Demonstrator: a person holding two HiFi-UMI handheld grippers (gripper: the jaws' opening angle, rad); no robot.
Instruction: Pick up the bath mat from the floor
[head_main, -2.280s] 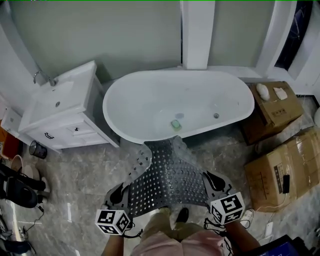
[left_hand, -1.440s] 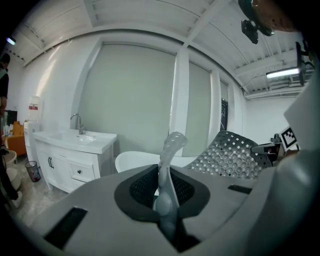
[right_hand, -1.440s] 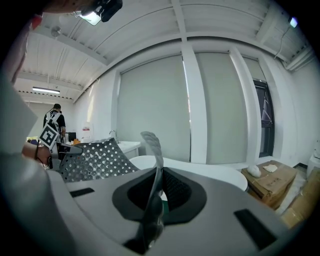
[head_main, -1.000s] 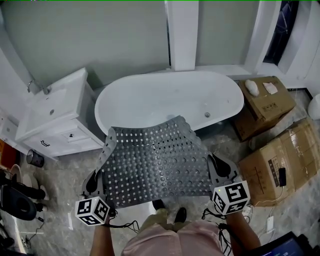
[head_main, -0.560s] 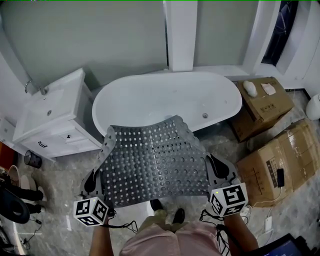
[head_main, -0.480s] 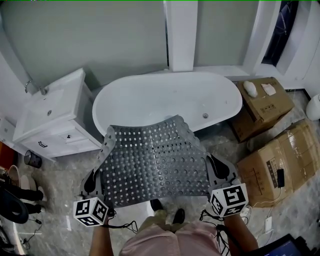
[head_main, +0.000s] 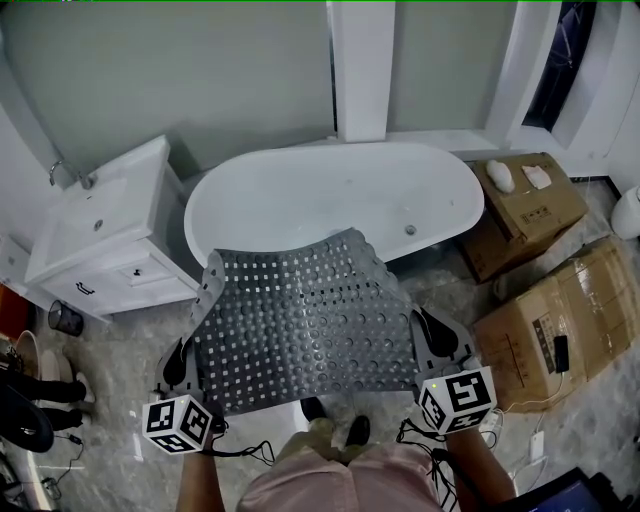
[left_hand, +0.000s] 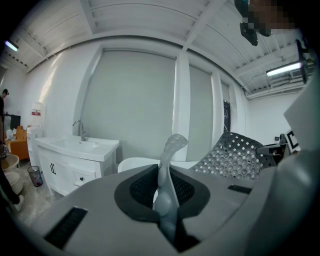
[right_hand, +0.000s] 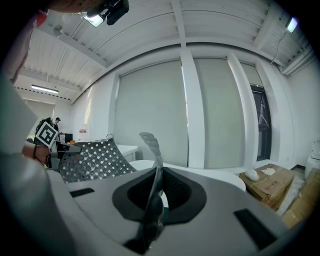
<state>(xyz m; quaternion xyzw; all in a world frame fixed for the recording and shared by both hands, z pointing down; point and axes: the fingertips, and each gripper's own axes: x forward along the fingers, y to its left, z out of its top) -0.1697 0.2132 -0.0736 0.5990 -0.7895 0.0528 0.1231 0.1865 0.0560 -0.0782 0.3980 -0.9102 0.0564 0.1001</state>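
**Left hand-held gripper** (left_hand: 165, 187): the jaws are clamped together on the near-left edge of the bath mat (head_main: 305, 320). The mat's thin translucent rim stands up between the pads in the left gripper view.

**Right hand-held gripper** (right_hand: 151, 200): the jaws are likewise closed tight, here on the mat's near-right edge. That rim curls up above the jaws.

**Head view:** the left hand-held gripper (head_main: 183, 362) and the right hand-held gripper (head_main: 440, 338) sit well apart. Both are on the side of the mat away from the bathtub (head_main: 400, 190), and each is nearly level. This spacing keeps the perforated, studded sheet spread as a broad panel rather than folded. The mat's free far edge overlaps the bathtub's near rim in this view.

**Task state:** the mat hangs between the grippers, apparently clear of the floor (head_main: 120, 335) in front of the bathtub, so the pick-up looks essentially complete. Gripping two corners probably stops the limp sheet from sagging, whereas a one-sided grip would likely let it droop.

**Surroundings:** a vanity (head_main: 100, 235) with a faucet stands to the bathtub's left, and cardboard boxes (head_main: 530, 210) lie to its right. A white pillar (head_main: 362, 70) rises behind the bathtub.
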